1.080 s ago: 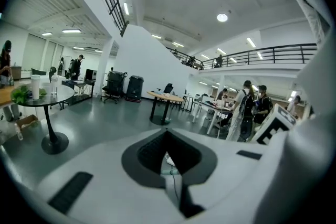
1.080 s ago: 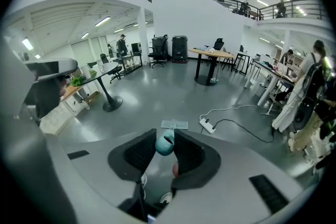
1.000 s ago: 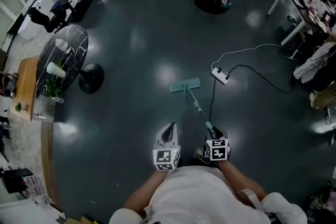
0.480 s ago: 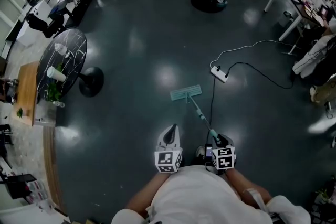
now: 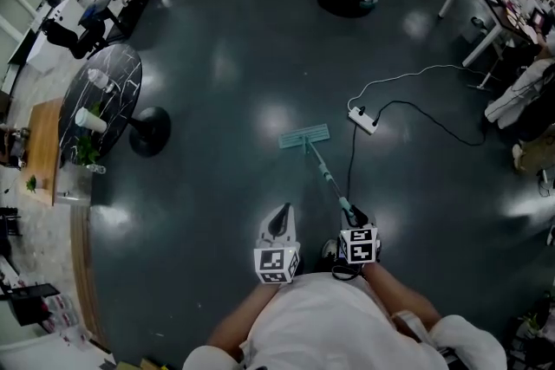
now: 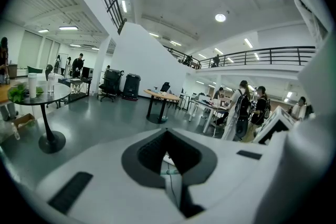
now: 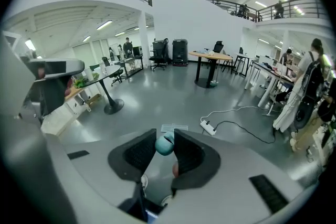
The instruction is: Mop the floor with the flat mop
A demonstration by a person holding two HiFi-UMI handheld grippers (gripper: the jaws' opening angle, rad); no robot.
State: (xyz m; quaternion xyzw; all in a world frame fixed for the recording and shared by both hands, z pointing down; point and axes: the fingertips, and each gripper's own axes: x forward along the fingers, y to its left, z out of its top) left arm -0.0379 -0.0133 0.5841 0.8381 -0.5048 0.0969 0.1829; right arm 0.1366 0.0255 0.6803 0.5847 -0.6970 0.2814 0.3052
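One mop (image 5: 304,138); two grippers at your waist: right gripper (image 5: 354,221) jaws clamping its handle, left gripper (image 5: 281,212) jaws pressed together, empty.

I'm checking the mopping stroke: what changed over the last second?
The mop head was drawn back toward the person half a second ago. It was then pushed forward again, ending about where it started, short of the power strip. The right gripper moved with it, clamped on the mop handle throughout. The left gripper stayed shut and empty. Nothing was picked up or let go.
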